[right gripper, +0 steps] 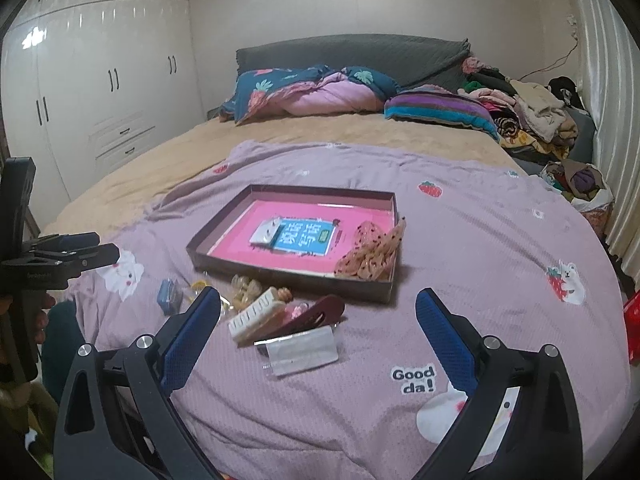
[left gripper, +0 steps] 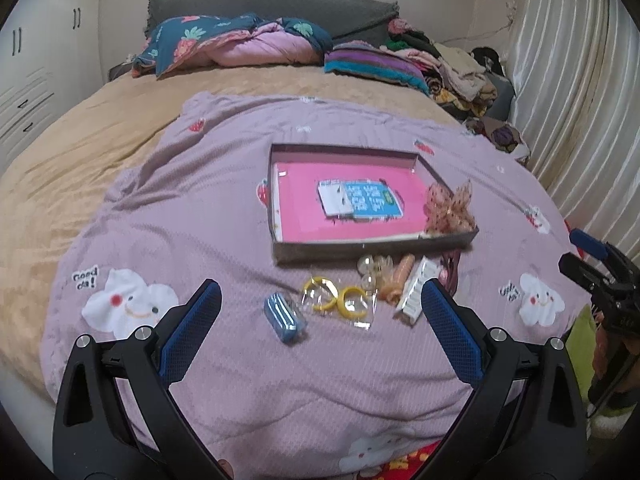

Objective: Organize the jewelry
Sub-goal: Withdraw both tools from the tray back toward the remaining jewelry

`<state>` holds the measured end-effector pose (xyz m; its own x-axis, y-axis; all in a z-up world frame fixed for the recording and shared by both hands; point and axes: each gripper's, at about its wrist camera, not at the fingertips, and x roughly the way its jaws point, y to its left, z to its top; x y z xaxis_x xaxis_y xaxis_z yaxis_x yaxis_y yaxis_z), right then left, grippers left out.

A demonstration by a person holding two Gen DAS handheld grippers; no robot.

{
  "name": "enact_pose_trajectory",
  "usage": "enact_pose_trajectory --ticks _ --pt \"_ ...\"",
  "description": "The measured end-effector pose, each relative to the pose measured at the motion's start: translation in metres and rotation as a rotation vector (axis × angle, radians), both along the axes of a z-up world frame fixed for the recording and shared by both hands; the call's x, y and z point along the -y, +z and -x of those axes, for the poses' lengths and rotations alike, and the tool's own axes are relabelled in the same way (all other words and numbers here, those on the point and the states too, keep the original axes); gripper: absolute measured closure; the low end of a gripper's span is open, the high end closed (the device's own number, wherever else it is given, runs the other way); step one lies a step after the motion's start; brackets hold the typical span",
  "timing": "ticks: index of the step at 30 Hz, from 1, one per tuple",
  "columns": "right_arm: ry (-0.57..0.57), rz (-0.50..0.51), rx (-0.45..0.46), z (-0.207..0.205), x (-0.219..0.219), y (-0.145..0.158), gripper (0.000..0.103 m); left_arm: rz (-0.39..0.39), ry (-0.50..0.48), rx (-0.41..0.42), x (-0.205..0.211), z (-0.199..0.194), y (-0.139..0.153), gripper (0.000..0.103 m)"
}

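both grippers hang above the lilac quilt (left gripper: 208, 208) with jaws spread wide, holding nothing. ahead of the left gripper (left gripper: 320, 300) lie a blue clip (left gripper: 285, 317), yellow rings (left gripper: 334, 300) and a white comb clip (left gripper: 416, 292). ahead of the right gripper (right gripper: 318, 300) sit a dark red clip (right gripper: 316, 314) and a silvery packet (right gripper: 302, 350). bare quilt lies open under both. beyond, the shallow box (left gripper: 448, 240) holds a blue booklet (left gripper: 370, 200) and a dotted scrunchie (left gripper: 450, 208).

Two black plastic frames per hand-held gripper, each with teardrop cut-outs and round silver screw heads at the pivots. On the left hand-held gripper (left gripper: 320, 296), fingers (left gripper: 192, 332) padded in blue, finely dotted rubber. Same blue pads and silver screws on the right hand-held gripper (right gripper: 318, 304). Small pale lettering along a black side bar.
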<state>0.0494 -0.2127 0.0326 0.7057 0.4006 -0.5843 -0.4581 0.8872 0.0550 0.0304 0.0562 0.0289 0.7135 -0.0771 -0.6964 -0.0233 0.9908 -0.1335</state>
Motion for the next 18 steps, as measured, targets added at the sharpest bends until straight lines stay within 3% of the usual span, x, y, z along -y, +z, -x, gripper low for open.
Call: enact_pose_trajectory --ticks 12,18 --pt "-0.004 0.040 -0.064 -0.003 0.001 -0.032 0.005 -0.009 -0.053 -0.109 0.012 0.009 -0.042 0.009" --pt "-0.004 0.066 -0.106 -0.011 -0.003 -0.053 0.005 0.040 -0.076 -0.164 0.013 0.007 -0.066 0.010"
